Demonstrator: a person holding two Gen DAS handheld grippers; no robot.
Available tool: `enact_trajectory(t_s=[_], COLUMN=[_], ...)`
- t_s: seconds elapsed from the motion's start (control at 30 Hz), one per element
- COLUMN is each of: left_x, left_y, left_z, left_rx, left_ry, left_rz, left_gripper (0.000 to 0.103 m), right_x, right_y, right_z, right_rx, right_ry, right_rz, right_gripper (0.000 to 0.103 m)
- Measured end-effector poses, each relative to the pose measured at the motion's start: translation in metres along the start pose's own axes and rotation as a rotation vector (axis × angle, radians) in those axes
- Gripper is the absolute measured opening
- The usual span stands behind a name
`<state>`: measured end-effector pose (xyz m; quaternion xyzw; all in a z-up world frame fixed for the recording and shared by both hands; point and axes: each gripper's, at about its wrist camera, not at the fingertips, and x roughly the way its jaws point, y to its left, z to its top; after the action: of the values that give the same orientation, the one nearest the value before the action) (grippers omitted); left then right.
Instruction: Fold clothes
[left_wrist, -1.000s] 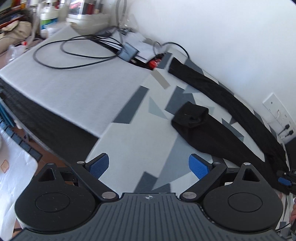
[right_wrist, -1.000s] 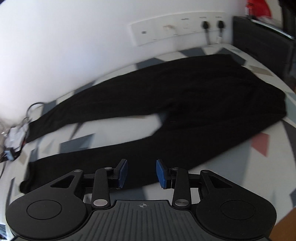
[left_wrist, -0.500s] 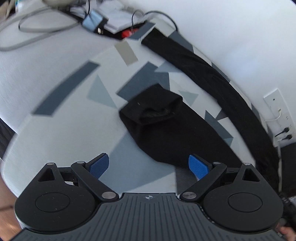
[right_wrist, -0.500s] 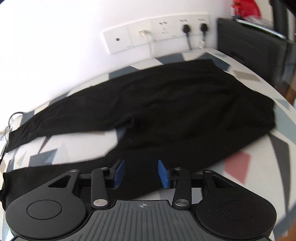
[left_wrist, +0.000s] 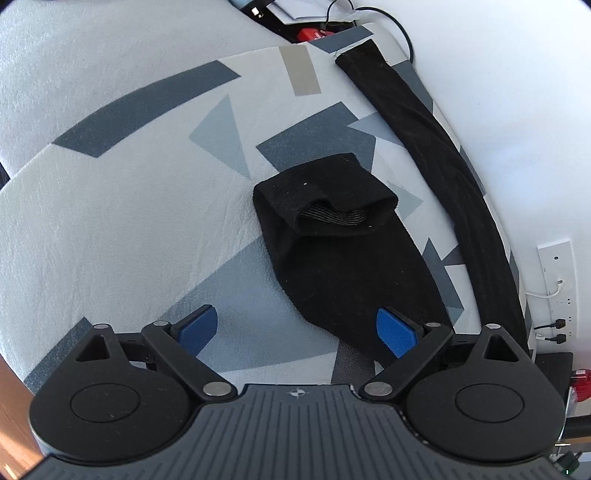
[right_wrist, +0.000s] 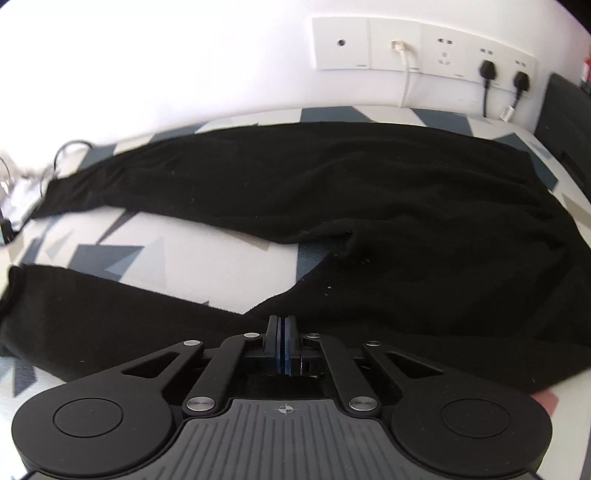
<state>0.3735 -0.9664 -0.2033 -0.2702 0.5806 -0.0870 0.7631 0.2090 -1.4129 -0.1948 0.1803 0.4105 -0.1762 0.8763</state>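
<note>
Black trousers lie spread on a white surface with grey geometric shapes, legs apart. In the left wrist view the near leg ends in a folded-back cuff, and the far leg runs along the wall. My left gripper is open, hovering just above the near leg, with its right blue pad over the cloth. My right gripper is shut at the near leg's edge close to the crotch; cloth between the pads cannot be confirmed.
A white wall with a socket strip and plugged cables runs behind the trousers. Cables and small items lie beyond the far cuff. A dark box stands at the right end.
My left gripper has moved closer over the near cuff, still open. My right gripper has lowered toward the trousers near the crotch, and its jaws have gone from open to shut.
</note>
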Motion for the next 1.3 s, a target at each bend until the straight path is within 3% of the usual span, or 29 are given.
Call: enact_trajectory(t_s=[0.23,0.4,0.6,0.73,0.87,0.97,1.03,1.1,1.17,1.23,1.3], left_x=[0.001,0.001,0.001,0.006,0.018,0.038,0.051,0.061,0.067,0.071,0.073], left_y=[-0.001,0.001,-0.014,-0.046,-0.08,-0.091,-0.091,-0.088,-0.087,-0.086,-0.086], left_z=[0.002,0.007,0.019,0.028,0.033,0.037,0.036,0.035,0.034,0.033,0.033], left_rx=[0.004,-0.027,-0.039,-0.001,-0.014,-0.128,-0.226,-0.291,-0.311,-0.311,-0.305], left_ry=[0.011,0.025,0.028,0.027,0.026,0.058,0.069,0.053,0.03,0.007,-0.007], left_rz=[-0.043,-0.072,-0.13,-0.18,-0.23,-0.259,-0.271,-0.251,-0.231,-0.224,-0.217], left_gripper=[0.095,0.095,0.095,0.095,0.095,0.087,0.076,0.071,0.065,0.05,0.042], right_x=[-0.049,-0.05,-0.057,-0.064,-0.071,-0.073,-0.074,-0.076,-0.077,-0.078,-0.077], right_y=[-0.006,-0.009,-0.005,-0.008,-0.018,-0.025,-0.029,-0.033,-0.038,-0.044,-0.05], right_z=[-0.039,-0.076,-0.078,-0.076,-0.072,-0.07,-0.07,-0.071,-0.073,-0.075,-0.078], right_rx=[-0.007,0.011,0.029,0.063,0.132,0.148,0.152,0.159,0.173,0.19,0.205], right_ry=[-0.055,0.034,0.052,0.016,-0.021,-0.033,-0.04,-0.045,-0.044,-0.041,-0.032], right_rz=[-0.002,-0.038,-0.048,-0.062,-0.046,-0.042,-0.042,-0.044,-0.047,-0.05,-0.057], right_gripper=[0.0,0.0,0.001,0.017,0.017,0.018,0.018,0.018,0.018,0.018,0.019])
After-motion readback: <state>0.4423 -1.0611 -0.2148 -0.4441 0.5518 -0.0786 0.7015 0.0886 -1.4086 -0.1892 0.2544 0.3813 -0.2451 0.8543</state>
